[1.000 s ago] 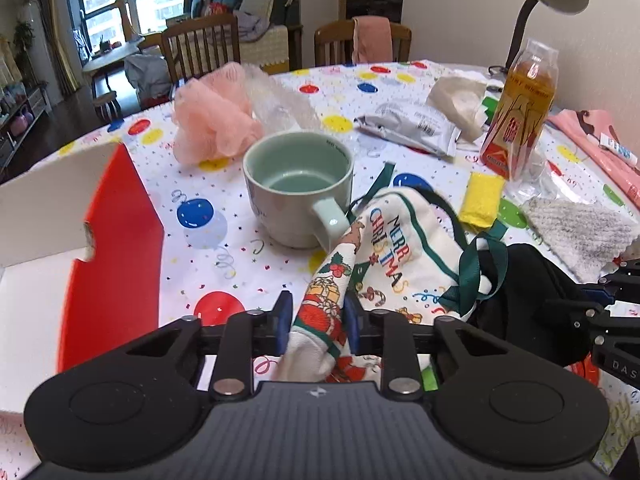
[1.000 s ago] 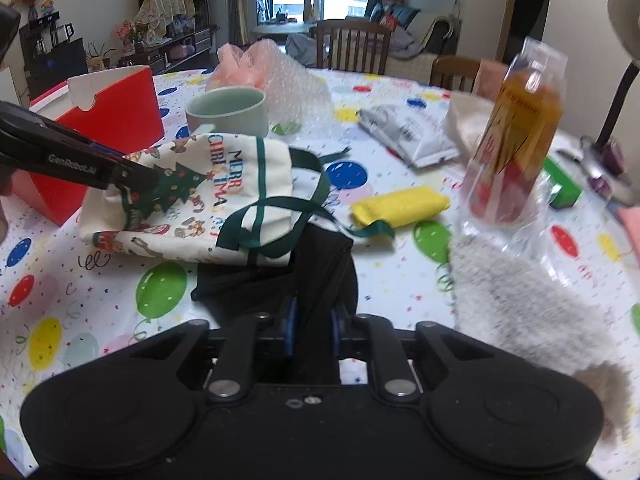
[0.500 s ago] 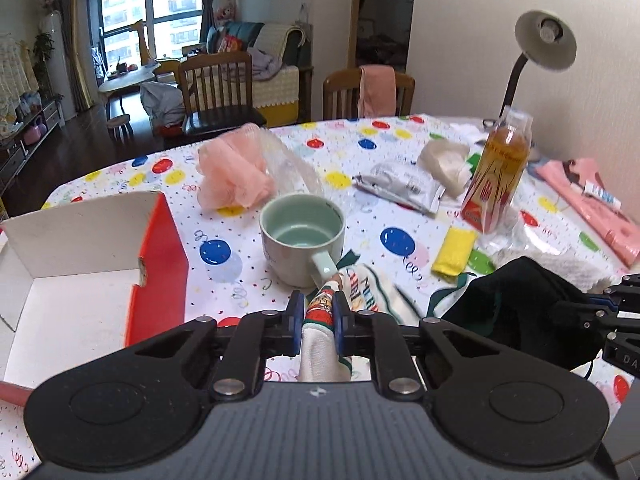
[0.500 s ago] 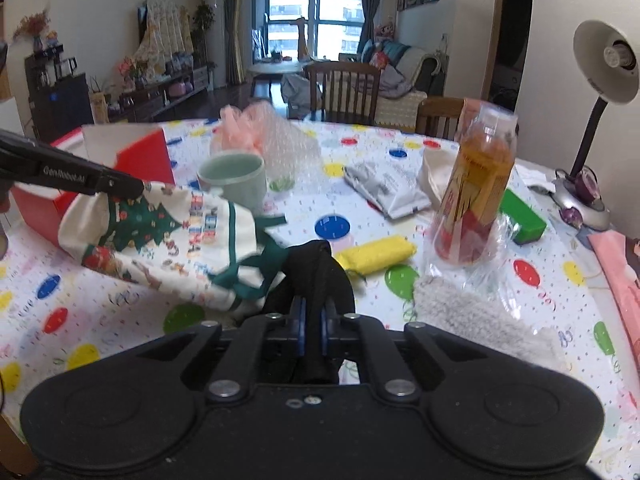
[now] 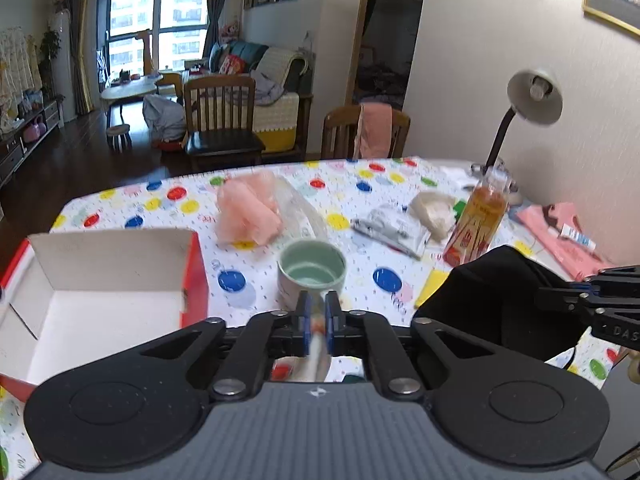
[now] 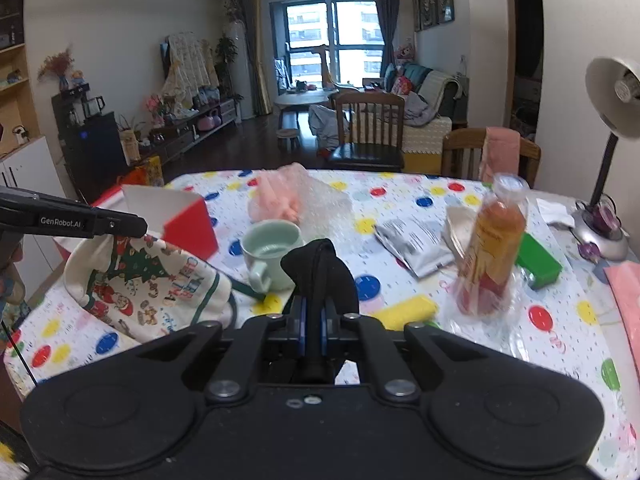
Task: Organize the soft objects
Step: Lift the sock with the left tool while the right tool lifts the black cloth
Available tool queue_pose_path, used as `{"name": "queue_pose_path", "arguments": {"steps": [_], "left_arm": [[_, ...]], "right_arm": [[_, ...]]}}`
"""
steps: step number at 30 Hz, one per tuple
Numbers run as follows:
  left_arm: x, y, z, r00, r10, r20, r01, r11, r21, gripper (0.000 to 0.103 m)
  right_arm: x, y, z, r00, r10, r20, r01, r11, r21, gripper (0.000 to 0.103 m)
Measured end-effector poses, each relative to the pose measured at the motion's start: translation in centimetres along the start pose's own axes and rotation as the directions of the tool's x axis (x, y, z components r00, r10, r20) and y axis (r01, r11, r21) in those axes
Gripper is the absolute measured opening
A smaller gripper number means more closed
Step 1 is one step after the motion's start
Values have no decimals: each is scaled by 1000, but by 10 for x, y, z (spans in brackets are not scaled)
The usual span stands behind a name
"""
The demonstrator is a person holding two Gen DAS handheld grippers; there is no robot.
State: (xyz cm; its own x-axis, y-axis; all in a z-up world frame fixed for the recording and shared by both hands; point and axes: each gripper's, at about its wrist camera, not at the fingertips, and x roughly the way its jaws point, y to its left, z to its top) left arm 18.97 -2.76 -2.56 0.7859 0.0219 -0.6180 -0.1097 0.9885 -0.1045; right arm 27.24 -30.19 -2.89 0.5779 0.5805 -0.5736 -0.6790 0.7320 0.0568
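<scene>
Basically early stage: left gripper (image 5: pixel 316 322) is clenching the Christmas bag (image 6: pixel 148 280), right gripper (image 6: pixel 314 322) is clenching the black cloth (image 6: pixel 320 276), both hanging above the table (image 6: pixel 400 196); red box (image 5: pixel 100 292) sitting empty, pink mesh (image 5: pixel 248 212) untouched

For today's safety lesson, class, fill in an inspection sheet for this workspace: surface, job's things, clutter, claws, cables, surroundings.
Surface: table under balloon-print cloth.
Job's things: Christmas bag; black cloth; open red box.
Clutter: green mug, juice bottle, yellow sponge, foil packet, pink puff.
Claws: left claw shut on Christmas bag; right claw shut on black cloth.
Cables: nothing seen.
Surroundings: desk lamp, wooden chairs.
</scene>
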Motion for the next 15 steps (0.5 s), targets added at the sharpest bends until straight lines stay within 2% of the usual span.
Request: {"name": "queue_pose_path", "arguments": {"steps": [6, 11, 15], "left_arm": [[-25, 20, 17, 999, -11, 48, 10, 999, 30, 6], [-28, 43, 8, 995, -98, -26, 100, 994, 54, 6], [-39, 58, -12, 994, -83, -65, 88, 993, 75, 6]], "right_arm": [[3, 22, 20, 999, 12, 30, -10, 999, -39, 6], [6, 38, 23, 999, -16, 38, 17, 1000, -24, 6], [8, 46, 16, 999, -30, 21, 30, 1000, 5, 6]]}}
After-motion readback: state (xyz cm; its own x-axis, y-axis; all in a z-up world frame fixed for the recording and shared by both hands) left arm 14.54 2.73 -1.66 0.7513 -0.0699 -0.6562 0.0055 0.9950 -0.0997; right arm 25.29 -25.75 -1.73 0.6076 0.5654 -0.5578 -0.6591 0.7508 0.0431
